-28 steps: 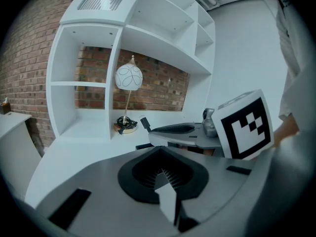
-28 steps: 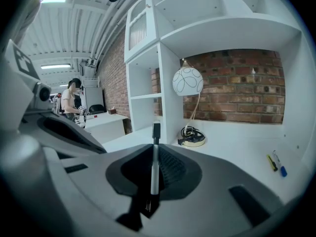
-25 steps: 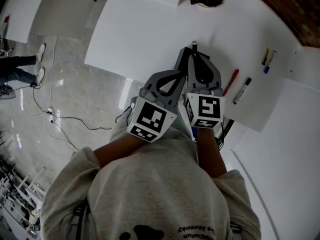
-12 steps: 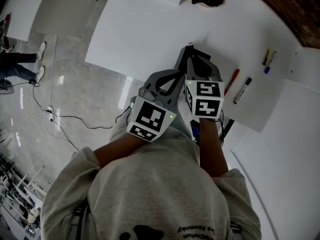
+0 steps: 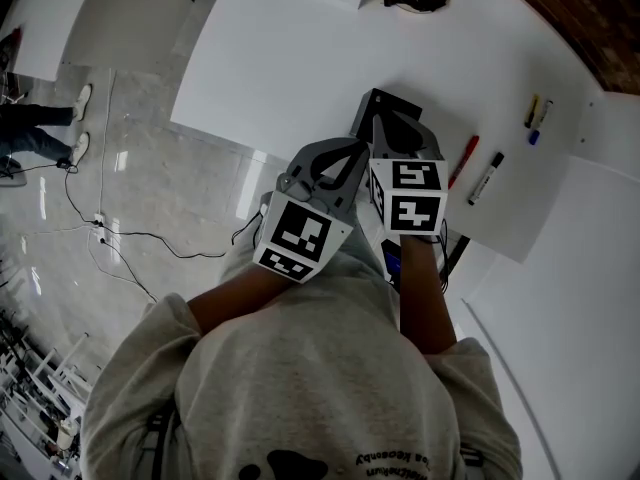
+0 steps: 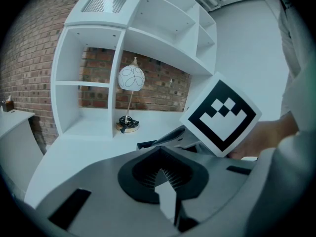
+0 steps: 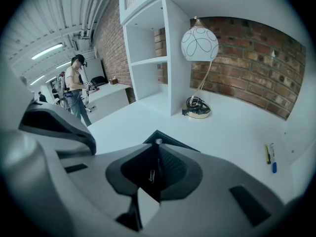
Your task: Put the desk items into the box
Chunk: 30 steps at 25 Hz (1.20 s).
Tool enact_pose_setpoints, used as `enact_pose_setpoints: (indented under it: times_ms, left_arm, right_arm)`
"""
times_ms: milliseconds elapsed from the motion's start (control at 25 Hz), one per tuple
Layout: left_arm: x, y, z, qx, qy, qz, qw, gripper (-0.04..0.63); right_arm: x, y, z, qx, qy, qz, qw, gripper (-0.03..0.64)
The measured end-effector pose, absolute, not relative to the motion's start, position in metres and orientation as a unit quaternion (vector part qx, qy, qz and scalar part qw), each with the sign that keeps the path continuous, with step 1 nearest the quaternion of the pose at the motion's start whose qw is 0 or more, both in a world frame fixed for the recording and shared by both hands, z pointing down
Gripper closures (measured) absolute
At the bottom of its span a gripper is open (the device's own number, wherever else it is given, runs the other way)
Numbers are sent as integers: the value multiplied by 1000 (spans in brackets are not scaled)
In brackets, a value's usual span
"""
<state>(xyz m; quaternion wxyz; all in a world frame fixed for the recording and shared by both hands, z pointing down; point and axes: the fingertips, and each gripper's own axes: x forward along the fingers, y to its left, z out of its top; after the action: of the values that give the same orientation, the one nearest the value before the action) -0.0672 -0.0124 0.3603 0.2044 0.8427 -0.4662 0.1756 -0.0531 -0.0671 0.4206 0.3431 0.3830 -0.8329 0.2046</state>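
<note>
Holds the left gripper (image 5: 352,153) clenched on nothing, just beside the right gripper (image 5: 392,118). Clamps that one on a slim item (image 7: 158,141), rounded end showing at the tips, over the black box (image 5: 395,101) on the white desk (image 5: 280,68). Further right, outside the box: red marker (image 5: 462,163), black marker (image 5: 485,180), yellow and blue pens (image 5: 535,118).
</note>
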Motion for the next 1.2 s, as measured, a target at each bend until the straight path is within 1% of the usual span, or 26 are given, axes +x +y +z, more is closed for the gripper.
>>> enact_pose_setpoints:
  times_ms: [240, 480, 1200]
  left_arm:
    - [-58, -13, 358, 850, -457, 176, 197, 591]
    - [-47, -15, 352, 859, -443, 175, 188, 591]
    - [-2, -21, 336, 889, -393, 171, 158, 591]
  right_arm:
    - [-42, -63, 407, 405, -836, 198, 312, 569]
    - [-27, -65, 389, 438, -837, 181, 273, 600]
    - [19, -56, 349, 500, -824, 143, 225, 601]
